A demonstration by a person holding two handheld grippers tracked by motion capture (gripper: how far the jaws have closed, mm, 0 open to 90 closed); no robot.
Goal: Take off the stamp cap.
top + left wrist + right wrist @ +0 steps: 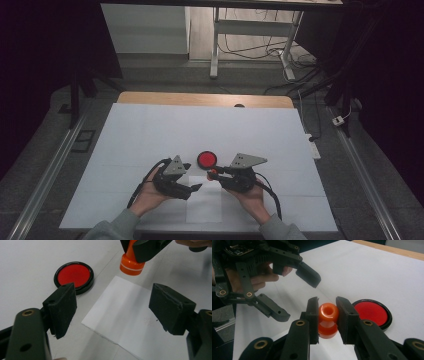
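The right gripper (325, 315) is clenching an orange stamp (327, 320) between its two black jaws, the pads pressing on the stamp's narrow neck from either side. In the right gripper view the stamp is sitting at the centre of the frame, its rounded top facing the camera. In the left gripper view the same stamp (131, 263) is showing at the top centre, its wider base with a pale ring pointing down, close over the counter just past the far corner of a sheet of white paper (135, 317); whether it is touching the counter I cannot tell.

The left gripper (112, 307) is standing released, its jaws spread wide with nothing between them, hovering above the white paper. In the high view it (192, 187) is lying at lower centre-left, held in the person's left hand (150, 197), with the right gripper (214, 174) just to its right in the right hand (252, 197).

A round red ink pad (206, 159) in a black rim is lying open on the counter just beyond the two grippers, near the stamp but apart from it. In the left gripper view it (74, 275) is sitting at upper left, beside the paper's edge without touching it.

The counter (150, 130) is covered in white, with a wooden strip along the upper edge of its surface in the high view.
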